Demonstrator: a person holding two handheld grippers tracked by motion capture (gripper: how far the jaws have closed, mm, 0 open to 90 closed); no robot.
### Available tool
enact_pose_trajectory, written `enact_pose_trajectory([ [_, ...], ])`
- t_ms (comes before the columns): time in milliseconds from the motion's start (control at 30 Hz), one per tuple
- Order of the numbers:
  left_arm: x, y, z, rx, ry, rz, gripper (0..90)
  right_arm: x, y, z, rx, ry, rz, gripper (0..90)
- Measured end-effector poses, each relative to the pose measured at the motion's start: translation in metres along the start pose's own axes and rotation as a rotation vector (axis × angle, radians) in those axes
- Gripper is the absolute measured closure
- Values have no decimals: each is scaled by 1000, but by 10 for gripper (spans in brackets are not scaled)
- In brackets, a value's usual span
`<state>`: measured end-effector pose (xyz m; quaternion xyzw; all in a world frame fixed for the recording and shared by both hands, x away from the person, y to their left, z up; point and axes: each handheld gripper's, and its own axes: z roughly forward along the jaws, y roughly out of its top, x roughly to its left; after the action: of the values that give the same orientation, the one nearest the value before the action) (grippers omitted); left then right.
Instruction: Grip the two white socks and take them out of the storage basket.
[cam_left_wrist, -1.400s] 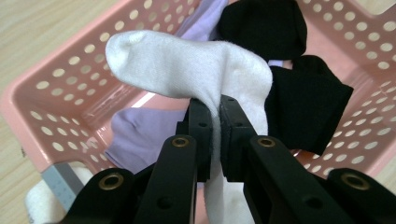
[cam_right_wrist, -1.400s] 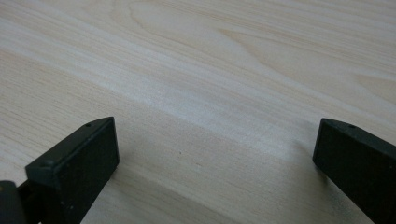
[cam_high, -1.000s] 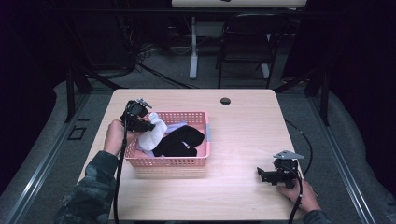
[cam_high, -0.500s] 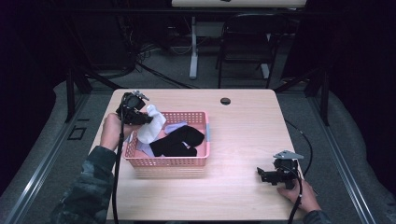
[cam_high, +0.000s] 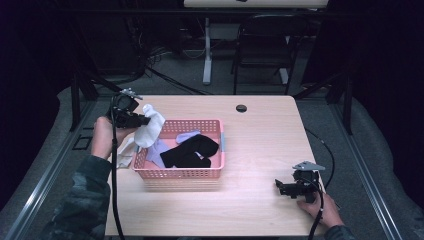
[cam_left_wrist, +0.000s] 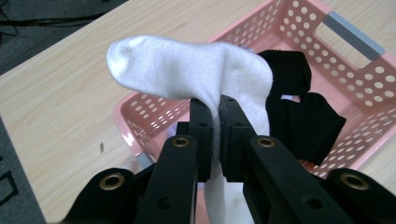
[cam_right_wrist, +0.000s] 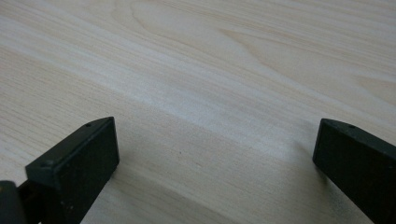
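Item: white sock (cam_left_wrist: 196, 70), pinched between the closed jaws of the left gripper (cam_high: 131, 118) and held up above the left end of the pink basket (cam_high: 200, 172), its toe flopped over the jaw tips and its lower part hanging down outside the basket's left rim.

Contents of basket: black sock (cam_high: 192, 151) bunched in the middle, with pale lilac cloth (cam_high: 189, 135) beside and partly under it.

Right gripper (cam_high: 284, 188): rested low on the desk (cam_high: 260, 135) at the near right, well apart from the basket, jaws spread wide on bare wood, holding nothing.

Handling note, as judged: the step was lifting the white sock out of the basket. The grip sat mid-sock, so both ends drooped; the lift needed to go high enough for the hanging end to clear the rim before travelling sideways. The perforated wall could snag the fabric. A steady pinch mattered, since soft knit slips easily.
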<state>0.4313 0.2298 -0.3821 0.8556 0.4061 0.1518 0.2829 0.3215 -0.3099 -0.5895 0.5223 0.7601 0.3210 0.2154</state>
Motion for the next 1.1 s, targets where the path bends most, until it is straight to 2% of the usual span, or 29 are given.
enact_pose_trajectory([
  [267,14,-13,-15,-20,25,-33,857,0,0,0,0,0,0,0],
  [500,28,-27,-28,-51,62,-79,857,0,0,0,0,0,0,0],
  [600,35,-36,-32,-45,78,-92,857,0,0,0,0,0,0,0],
  [667,40,-42,-32,-37,80,-109,857,0,0,0,0,0,0,0],
  [800,48,-57,-31,-27,110,-132,857,0,0,0,0,0,0,0],
  [1100,62,-85,-20,12,117,-192,857,0,0,0,0,0,0,0],
])
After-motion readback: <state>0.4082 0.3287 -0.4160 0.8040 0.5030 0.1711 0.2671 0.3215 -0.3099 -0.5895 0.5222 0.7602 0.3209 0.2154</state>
